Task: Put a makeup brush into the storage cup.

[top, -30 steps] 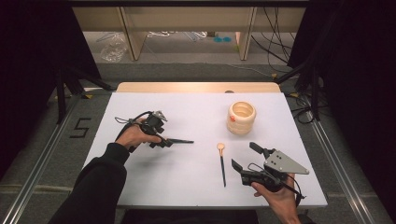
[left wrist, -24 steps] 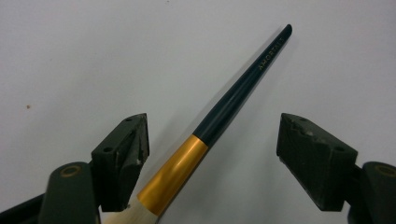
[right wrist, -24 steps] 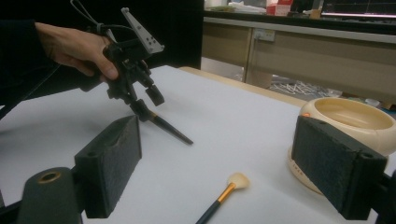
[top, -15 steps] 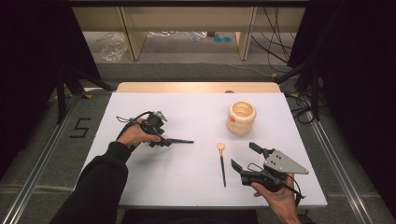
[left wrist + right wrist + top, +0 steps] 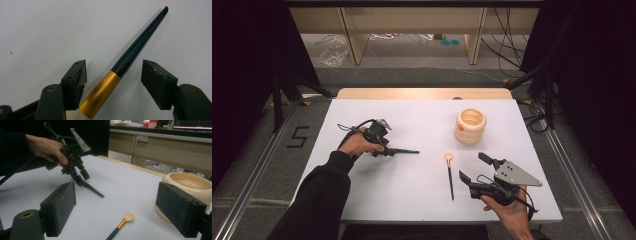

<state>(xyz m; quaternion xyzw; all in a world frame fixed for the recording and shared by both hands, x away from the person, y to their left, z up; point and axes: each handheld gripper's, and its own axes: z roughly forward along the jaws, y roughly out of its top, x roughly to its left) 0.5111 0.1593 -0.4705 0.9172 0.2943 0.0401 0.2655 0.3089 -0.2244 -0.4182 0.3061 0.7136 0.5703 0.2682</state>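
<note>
A dark-handled brush (image 5: 135,48) with a gold ferrule lies on the white table (image 5: 422,120) between the jaws of my left gripper (image 5: 115,67). Those jaws have just been closing around it. The right pad (image 5: 156,80) stands off the handle, so the gripper is open. In the high view my left gripper (image 5: 382,147) points down at this brush (image 5: 404,150) left of centre. At the front right my right gripper (image 5: 473,167) is open and holds nothing. A second brush (image 5: 450,175) with a pale head lies just to its left.
A cream ribbed cup (image 5: 471,125) stands at the back right of the table; in the right gripper view it (image 5: 190,183) sits behind the right jaw. A wooden strip (image 5: 422,93) runs along the table's far edge.
</note>
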